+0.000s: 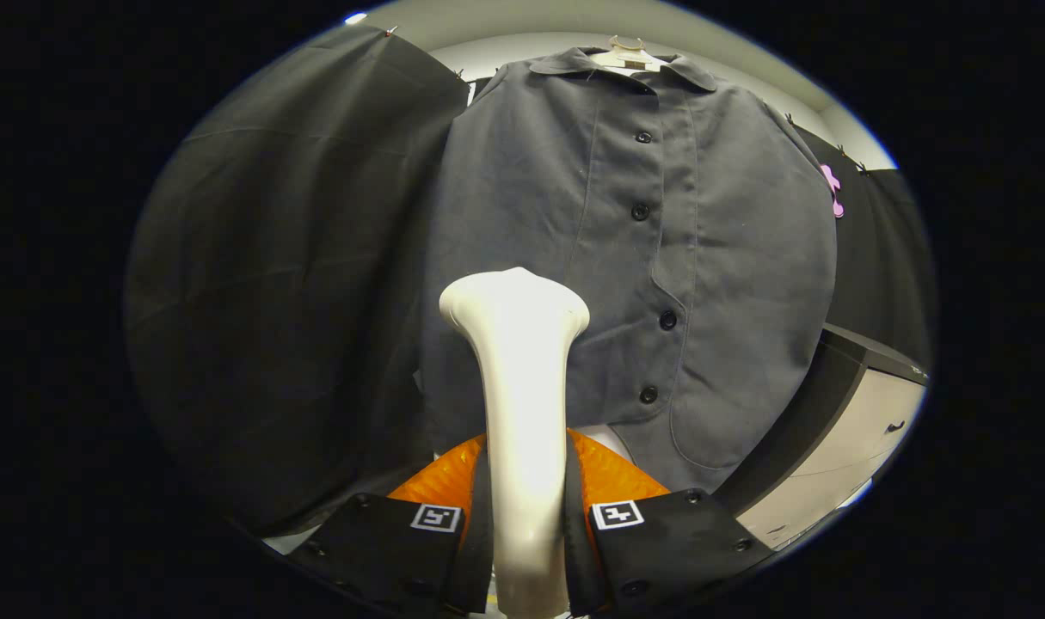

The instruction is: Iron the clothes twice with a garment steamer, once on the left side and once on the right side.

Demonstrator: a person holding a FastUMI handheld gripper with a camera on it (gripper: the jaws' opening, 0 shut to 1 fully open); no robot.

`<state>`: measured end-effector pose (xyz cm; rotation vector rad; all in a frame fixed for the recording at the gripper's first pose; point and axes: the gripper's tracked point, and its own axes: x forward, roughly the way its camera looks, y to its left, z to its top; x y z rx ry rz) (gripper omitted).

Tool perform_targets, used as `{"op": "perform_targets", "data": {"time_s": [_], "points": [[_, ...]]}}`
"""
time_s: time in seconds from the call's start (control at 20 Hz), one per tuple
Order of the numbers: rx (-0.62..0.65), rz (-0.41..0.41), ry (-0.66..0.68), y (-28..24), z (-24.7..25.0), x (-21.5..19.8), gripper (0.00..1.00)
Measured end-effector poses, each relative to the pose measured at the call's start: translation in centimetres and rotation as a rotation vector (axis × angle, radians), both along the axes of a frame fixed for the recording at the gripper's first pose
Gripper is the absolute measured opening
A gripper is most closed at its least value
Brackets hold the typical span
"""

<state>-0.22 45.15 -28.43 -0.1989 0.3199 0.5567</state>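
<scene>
A dark grey button-up shirt (660, 258) hangs on a pale hanger (627, 53) in front of the black cloth wall, its button row running down just right of centre. A white garment steamer (522, 395) stands upright between my fingers, with its flared head up against the lower left half of the shirt front. My gripper (526, 507) is shut on the steamer's handle, a finger pressing on each side of it.
A light cabinet with a dark top (840, 430) stands to the right of the shirt's hem. The black cloth wall (298, 284) hangs close on the left of the shirt.
</scene>
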Motion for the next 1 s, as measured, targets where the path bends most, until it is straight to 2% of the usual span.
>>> {"op": "perform_targets", "data": {"time_s": [0.2,0.6,0.85,1.0], "points": [[0.048,-0.004,-0.028,0.0,2.6,-0.9,0.42],[0.126,0.012,-0.166,-3.5,13.8,-2.7,0.42],[0.164,-0.025,-0.199,-7.9,18.1,-1.9,0.41],[0.179,-0.085,-0.216,-11.5,19.5,-0.5,0.41]]}}
